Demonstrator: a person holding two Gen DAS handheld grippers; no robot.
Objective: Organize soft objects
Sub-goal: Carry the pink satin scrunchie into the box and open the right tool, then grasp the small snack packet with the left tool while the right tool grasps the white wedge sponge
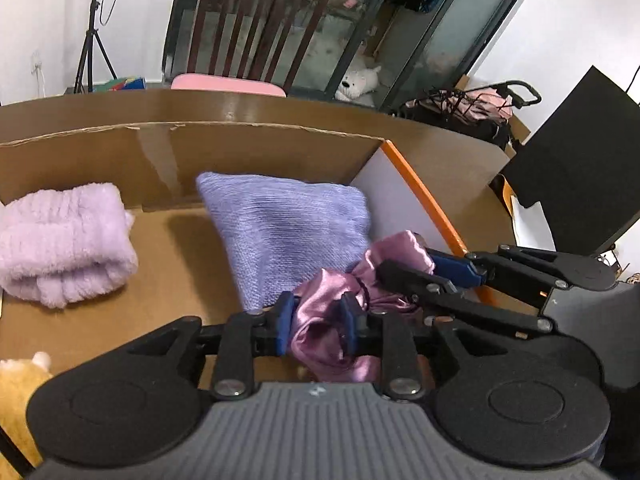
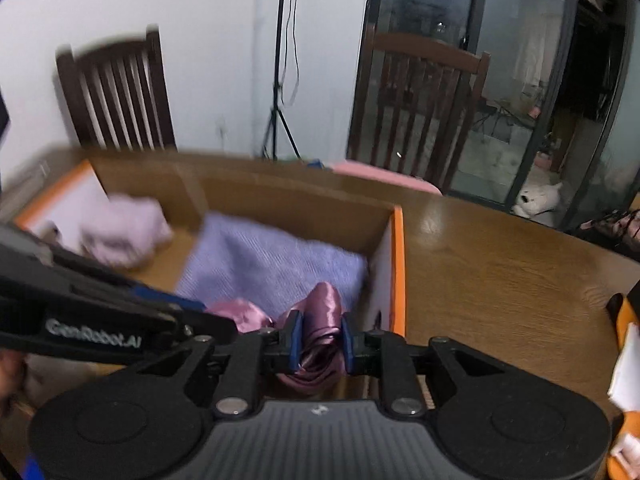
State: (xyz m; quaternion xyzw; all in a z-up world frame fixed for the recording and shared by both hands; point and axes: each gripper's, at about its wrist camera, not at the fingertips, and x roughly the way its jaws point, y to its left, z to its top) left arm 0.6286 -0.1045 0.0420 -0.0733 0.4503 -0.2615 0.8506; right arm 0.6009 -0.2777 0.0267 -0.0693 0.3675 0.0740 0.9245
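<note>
Both grippers hold one pink satin cloth [image 1: 324, 332] over the near right part of an open cardboard box [image 1: 168, 148]. My left gripper [image 1: 316, 322] is shut on one end of it. My right gripper [image 2: 320, 340] is shut on the other end [image 2: 322, 320]; it enters the left wrist view from the right [image 1: 440, 268]. In the box lie a folded blue-purple knitted cloth [image 1: 288, 232] and, to its left, a folded fluffy lilac towel [image 1: 64, 240]. Both also show in the right wrist view, the knit [image 2: 272, 268] and the towel [image 2: 124, 232].
The box has an orange-edged right wall [image 1: 420, 200] and stands on a brown wooden table [image 2: 500, 272]. A tan plush toy [image 1: 20, 384] lies at the near left. A black panel [image 1: 576, 184] stands at the right. Wooden chairs [image 1: 260, 24] stand behind the table.
</note>
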